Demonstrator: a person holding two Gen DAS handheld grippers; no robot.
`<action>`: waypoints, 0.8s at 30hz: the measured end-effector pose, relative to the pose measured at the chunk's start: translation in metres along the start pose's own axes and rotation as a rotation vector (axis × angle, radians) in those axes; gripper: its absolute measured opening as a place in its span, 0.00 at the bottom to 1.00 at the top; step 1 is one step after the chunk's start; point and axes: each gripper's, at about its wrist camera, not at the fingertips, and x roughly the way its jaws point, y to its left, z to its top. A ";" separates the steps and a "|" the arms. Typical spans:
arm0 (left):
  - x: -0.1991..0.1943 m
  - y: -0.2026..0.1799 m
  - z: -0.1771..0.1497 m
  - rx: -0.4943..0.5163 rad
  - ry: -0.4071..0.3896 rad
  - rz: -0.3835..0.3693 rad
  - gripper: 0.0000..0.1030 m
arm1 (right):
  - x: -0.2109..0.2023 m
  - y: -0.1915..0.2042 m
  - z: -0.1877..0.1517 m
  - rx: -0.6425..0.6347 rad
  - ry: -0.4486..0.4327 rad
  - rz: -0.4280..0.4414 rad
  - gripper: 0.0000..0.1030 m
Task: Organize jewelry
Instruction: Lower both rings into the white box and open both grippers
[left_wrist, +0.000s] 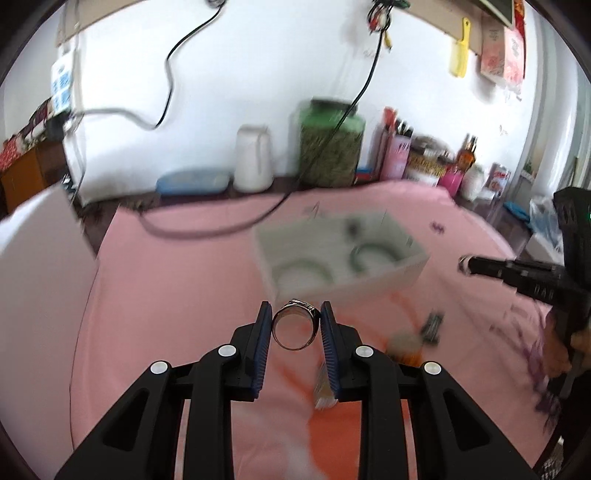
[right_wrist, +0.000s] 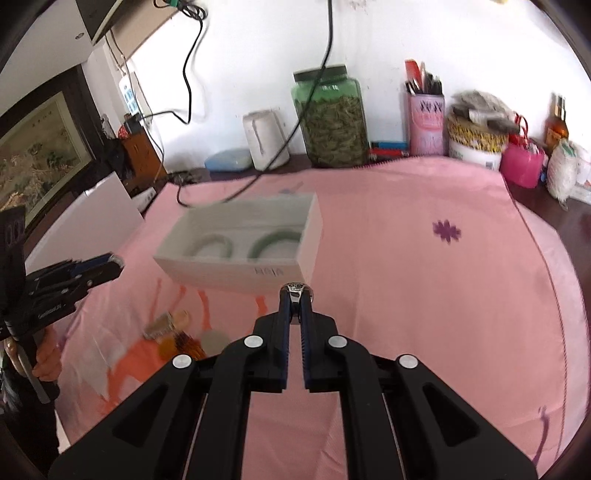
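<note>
Carrying: two silver rings toward the white box (right_wrist: 236, 240) on the pink-clothed surface (right_wrist: 406, 258).
Left gripper (left_wrist: 295, 325): clamped across one ring (left_wrist: 295, 328), hoop facing the camera.
Right gripper (right_wrist: 295, 299): pinched tight on the other ring (right_wrist: 296, 290) at its tips.
Box: open, two green bangles (right_wrist: 275, 245) inside.
Advice: lower well inside a free spot before letting go; release one at a time.
</note>
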 end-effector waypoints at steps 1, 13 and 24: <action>0.003 -0.005 0.011 0.002 -0.013 -0.015 0.26 | -0.001 0.004 0.007 -0.005 -0.002 0.004 0.05; 0.084 -0.012 0.037 -0.049 0.077 -0.047 0.26 | 0.070 0.031 0.041 -0.047 0.046 -0.011 0.05; 0.075 -0.008 0.041 -0.053 -0.005 -0.047 0.58 | 0.068 0.011 0.049 0.009 -0.003 0.031 0.21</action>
